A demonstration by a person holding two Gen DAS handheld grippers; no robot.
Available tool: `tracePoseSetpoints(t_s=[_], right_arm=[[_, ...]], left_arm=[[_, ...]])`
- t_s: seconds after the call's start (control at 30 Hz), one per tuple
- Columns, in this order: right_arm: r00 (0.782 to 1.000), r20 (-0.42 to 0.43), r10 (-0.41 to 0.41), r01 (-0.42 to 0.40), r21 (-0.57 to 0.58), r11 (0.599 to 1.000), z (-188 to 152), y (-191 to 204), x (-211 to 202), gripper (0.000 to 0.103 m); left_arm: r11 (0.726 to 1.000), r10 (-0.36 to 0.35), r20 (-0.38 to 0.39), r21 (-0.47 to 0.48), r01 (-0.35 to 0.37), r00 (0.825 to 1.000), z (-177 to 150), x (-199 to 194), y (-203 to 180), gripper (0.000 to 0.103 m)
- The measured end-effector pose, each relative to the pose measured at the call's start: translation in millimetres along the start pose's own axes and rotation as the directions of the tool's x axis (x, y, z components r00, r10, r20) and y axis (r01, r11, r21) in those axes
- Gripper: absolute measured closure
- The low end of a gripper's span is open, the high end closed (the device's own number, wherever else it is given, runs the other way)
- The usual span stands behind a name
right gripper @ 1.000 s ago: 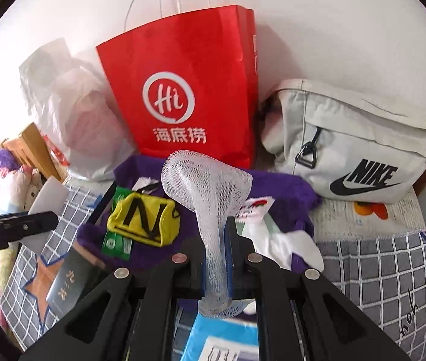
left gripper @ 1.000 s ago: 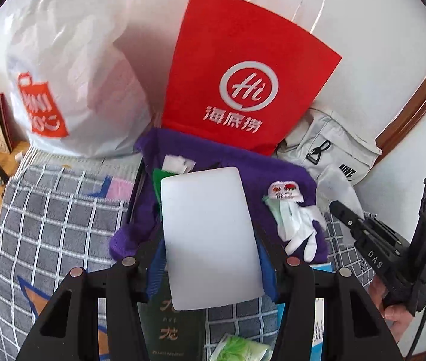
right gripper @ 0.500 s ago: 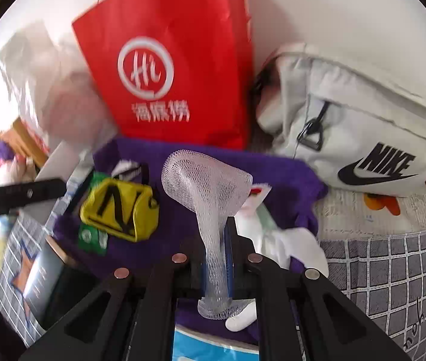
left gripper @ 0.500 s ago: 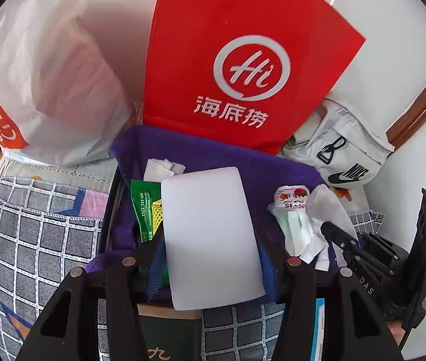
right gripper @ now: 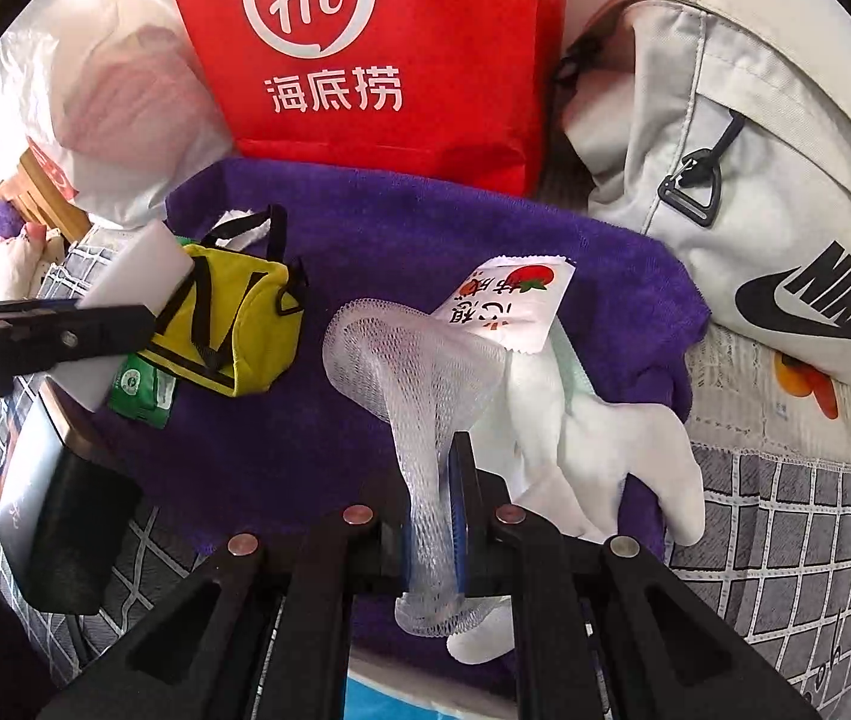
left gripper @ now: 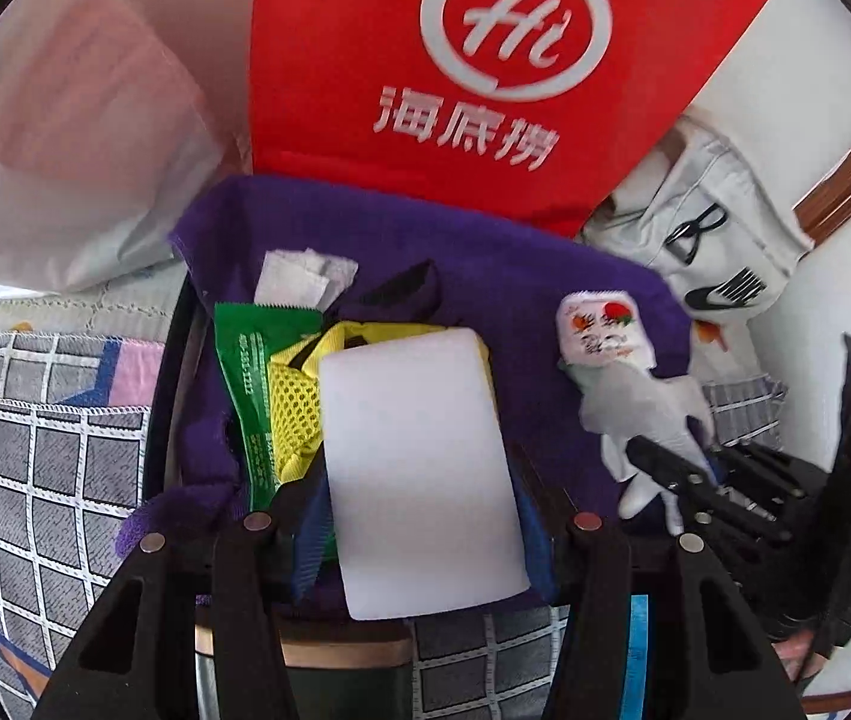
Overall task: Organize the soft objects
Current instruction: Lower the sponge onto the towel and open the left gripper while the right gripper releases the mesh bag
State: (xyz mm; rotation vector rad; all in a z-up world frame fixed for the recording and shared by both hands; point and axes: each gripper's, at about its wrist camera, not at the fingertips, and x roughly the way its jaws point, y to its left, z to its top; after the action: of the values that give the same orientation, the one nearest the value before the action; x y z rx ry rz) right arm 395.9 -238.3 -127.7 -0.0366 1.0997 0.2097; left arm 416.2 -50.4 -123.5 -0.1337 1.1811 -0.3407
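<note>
My left gripper (left gripper: 425, 516) is shut on a white foam block (left gripper: 419, 468), held just above a yellow mesh pouch (left gripper: 296, 414) and a green packet (left gripper: 245, 372) on the purple towel (left gripper: 515, 276). My right gripper (right gripper: 434, 516) is shut on a white foam net sleeve (right gripper: 419, 372) that stands up from the jaws over the towel (right gripper: 425, 240). A white glove (right gripper: 623, 438) and a fruit-printed sachet (right gripper: 509, 306) lie right beside the net. The right wrist view also shows the left gripper (right gripper: 35, 336) over the yellow pouch (right gripper: 233, 324).
A red paper bag (left gripper: 455, 90) and a white plastic bag (left gripper: 65, 138) stand behind the towel against the wall. To the right lies a grey Nike bag (right gripper: 755, 192). A dark box (right gripper: 59, 516) sits at the towel's left on a checked grey blanket (left gripper: 35, 468).
Both grippers have sunk closer to the purple towel, each keeping its load. The things on the towel and the bags behind it now look larger.
</note>
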Motion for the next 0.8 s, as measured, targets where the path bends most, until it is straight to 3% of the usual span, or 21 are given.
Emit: tracePoseSetpoints(t_s=[0.1, 0.17, 0.23, 0.5, 0.8], right_arm=[[1.000, 0.000, -0.003, 0.003, -0.014, 1.000, -0.6, 2.3, -1.3, 0.080], [1.000, 0.002, -0.003, 0.003, -0.029, 1.000, -0.2, 7.7, -0.6, 0.061], [1.000, 0.014, -0.003, 0.004, -0.046, 0.999, -0.3, 12.2, -2.5, 0.053], [0.998, 0.054, 0.012, -0.009, -0.060, 0.998, 5.5, 14.3, -11.6, 0.041], [0.987, 0.146, 0.072, -0.072, -0.010, 0.997, 11.8, 11.1, -36.7, 0.040]], left_arm=[[1.000, 0.010, -0.014, -0.004, -0.010, 1.000, -0.4, 5.9, -0.1, 0.051], [1.000, 0.003, -0.015, -0.006, -0.003, 1.000, -0.2, 7.4, 0.3, 0.051], [1.000, 0.002, -0.021, -0.008, -0.002, 1.000, -0.1, 9.5, 1.3, 0.050], [1.000, -0.028, -0.033, -0.012, 0.027, 0.999, 0.2, 11.2, -1.6, 0.034], [1.000, -0.019, -0.005, -0.018, 0.019, 1.000, -0.5, -5.4, -0.8, 0.034]])
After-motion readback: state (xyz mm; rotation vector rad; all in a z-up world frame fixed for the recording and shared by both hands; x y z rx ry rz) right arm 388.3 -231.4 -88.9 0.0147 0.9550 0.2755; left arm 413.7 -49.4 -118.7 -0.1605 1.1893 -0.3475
